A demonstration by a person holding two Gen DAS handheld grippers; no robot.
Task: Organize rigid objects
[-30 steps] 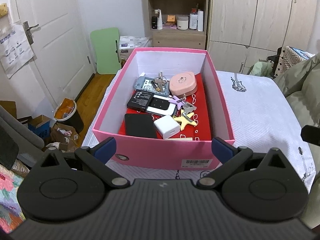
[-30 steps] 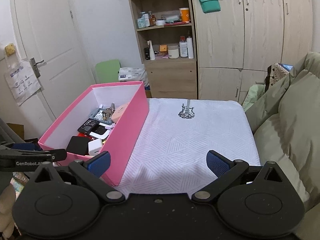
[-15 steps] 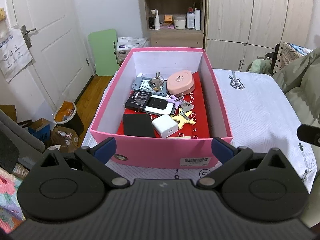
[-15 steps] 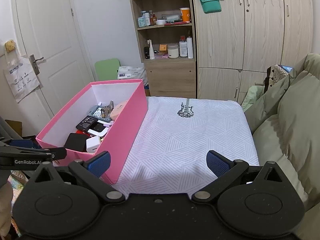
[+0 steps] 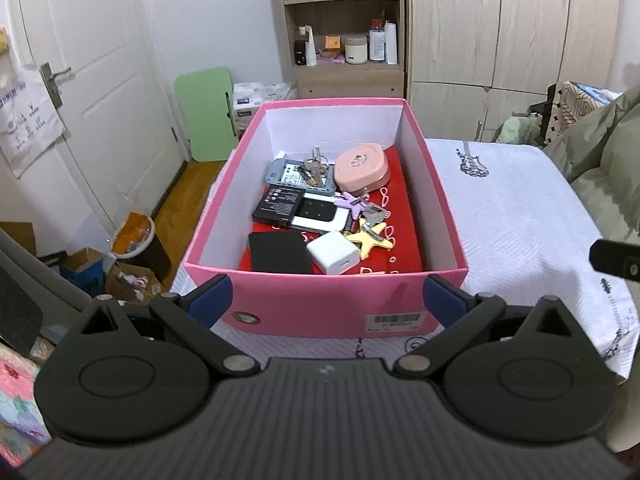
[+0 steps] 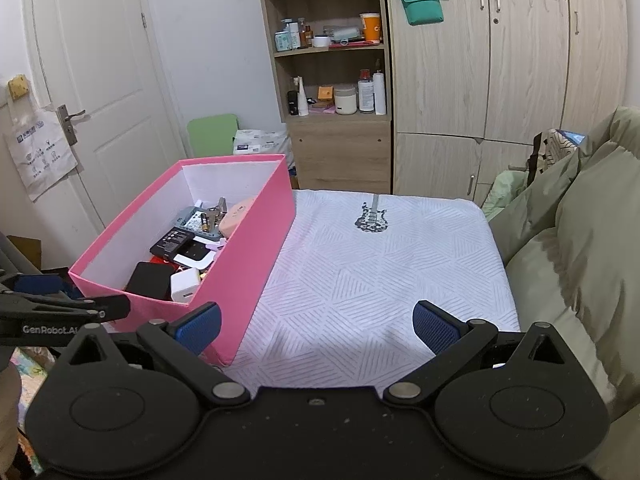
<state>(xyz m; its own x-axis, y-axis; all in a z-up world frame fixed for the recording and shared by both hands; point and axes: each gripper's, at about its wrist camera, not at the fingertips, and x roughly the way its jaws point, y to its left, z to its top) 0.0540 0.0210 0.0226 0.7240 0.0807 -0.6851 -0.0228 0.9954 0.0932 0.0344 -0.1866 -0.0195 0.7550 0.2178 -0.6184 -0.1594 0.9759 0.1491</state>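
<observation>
Both claws, left claw (image 5: 326, 298) and right claw (image 6: 316, 322), stay spread wide and empty; we've backed slightly off the pink box (image 5: 320, 300) on the bed (image 6: 380, 264).

Pink box (image 5: 320, 304) on white bedspread (image 5: 512, 216), full of charger (image 5: 333, 257), keys (image 5: 314, 168), starfish clip (image 5: 370, 236).

Open pink cardboard box (image 5: 320, 304) had white inner walls and a red lining with white loops. White bedspread (image 6: 384, 272) bore grey chevron hatching and a black guitar motif (image 6: 371, 219). Yellow star-shaped trinket (image 5: 370, 238); round pink case (image 5: 362, 166); blue gripper pads (image 6: 198, 326).
</observation>
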